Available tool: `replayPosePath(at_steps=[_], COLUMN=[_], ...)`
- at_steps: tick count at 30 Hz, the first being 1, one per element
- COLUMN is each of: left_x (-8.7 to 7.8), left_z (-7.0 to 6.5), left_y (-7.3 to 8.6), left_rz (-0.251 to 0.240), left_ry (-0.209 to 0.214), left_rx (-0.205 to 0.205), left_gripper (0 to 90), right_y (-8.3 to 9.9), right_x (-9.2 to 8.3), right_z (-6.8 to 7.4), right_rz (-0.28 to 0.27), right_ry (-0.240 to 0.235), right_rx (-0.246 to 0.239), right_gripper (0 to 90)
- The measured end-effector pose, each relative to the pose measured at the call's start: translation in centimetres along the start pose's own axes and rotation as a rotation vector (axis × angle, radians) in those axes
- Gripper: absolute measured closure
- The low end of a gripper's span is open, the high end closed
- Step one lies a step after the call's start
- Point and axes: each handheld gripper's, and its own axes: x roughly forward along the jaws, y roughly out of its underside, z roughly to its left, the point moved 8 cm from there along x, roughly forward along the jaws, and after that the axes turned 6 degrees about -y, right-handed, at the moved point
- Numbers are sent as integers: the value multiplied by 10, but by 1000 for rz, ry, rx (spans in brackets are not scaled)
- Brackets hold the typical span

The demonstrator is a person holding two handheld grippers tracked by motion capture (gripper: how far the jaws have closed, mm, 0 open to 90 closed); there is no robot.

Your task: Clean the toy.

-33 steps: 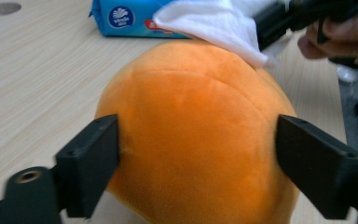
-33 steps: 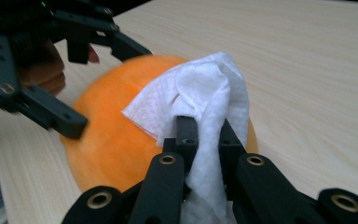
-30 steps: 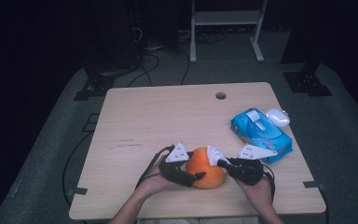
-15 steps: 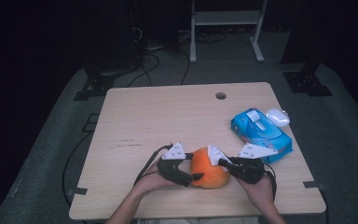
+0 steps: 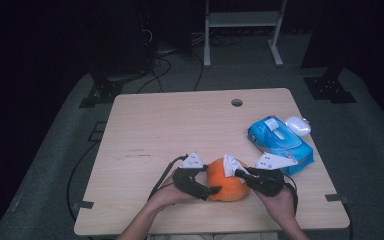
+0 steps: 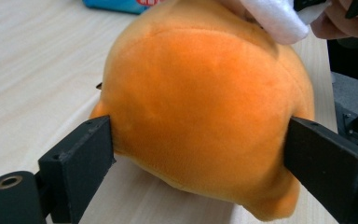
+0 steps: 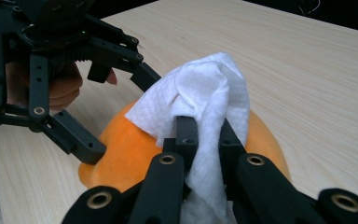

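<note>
**Wipe on a soft orange toy**

The right gripper [image 7: 204, 140] is pressed together on a white wipe [image 7: 200, 93], holding it against the top of the orange plush [image 5: 226, 179]. The left gripper [image 6: 200, 154] has just been opening; its jaws stand wide on either side of the plush, each pad at the fabric's flank, bracing rather than squeezing as far as I can judge.

The plush sits near the front edge of the table [image 5: 170, 125], between both hands. It looks light and squashy, so it would likely dent and slide under a rub; a hold low across its broad sides seems best. A blue packet [image 5: 280, 142] lies just beyond, to the right.
</note>
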Motion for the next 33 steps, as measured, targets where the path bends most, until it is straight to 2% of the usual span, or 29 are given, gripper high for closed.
replayPosePath(at_steps=[2,5,7,9,12,13,14,15,17,18,20,22,24,25,27,29,31,33], left_x=[-2,-6,-6,-4,-1,0,0,-1,-1,0,3,8,9,9,8,9,9,8], left_z=[-2,-6,-9,-13,-20,-21,-20,-20,-18,-16,-13,-13,-14,-15,-18,-20,-20,-20], left_y=[-1,-9,-12,-13,-15,-15,-15,-15,-14,-13,-11,-10,-10,-11,-13,-13,-10,-7], left_rz=[-27,-50,-54,-52,-53,-49,-53,-61,-65,-67,-63,-57,-59,-67,-68,-60,-38,-30], left_ry=[14,0,-11,-22,-18,-28,-31,-26,-25,-26,-29,-26,-34,-38,-45,-50,-53,-56], left_rx=[-1,27,42,64,89,102,105,96,85,71,35,15,17,31,54,73,95,89], left_gripper=[223,318,325,326,326,325,324,320,278,235,155,106,137,209,274,285,288,292], right_y=[1,2,-1,-5,-10,-10,-10,-11,-13,-12,-8,-2,1,0,-3,-7,-7,-7], right_x=[2,1,-3,-3,3,7,9,9,3,-3,-10,-12,-11,-11,-9,-4,3,6], right_z=[-2,-7,-4,5,29,35,36,34,23,14,2,-6,-9,-8,-3,12,25,27], right_rz=[0,-12,-20,-25,-12,11,28,34,19,11,12,15,11,12,8,-1,20,40], right_ry=[-4,-6,2,-10,-75,-76,-53,-41,-20,11,43,42,30,33,24,-19,-53,-44], right_rx=[11,36,29,4,-53,-86,-118,-126,-93,-82,-55,-16,7,9,-3,-23,-56,-79], right_gripper=[834,834,835,835,835,836,836,837,837,837,836,836,836,836,836,835,835,836])
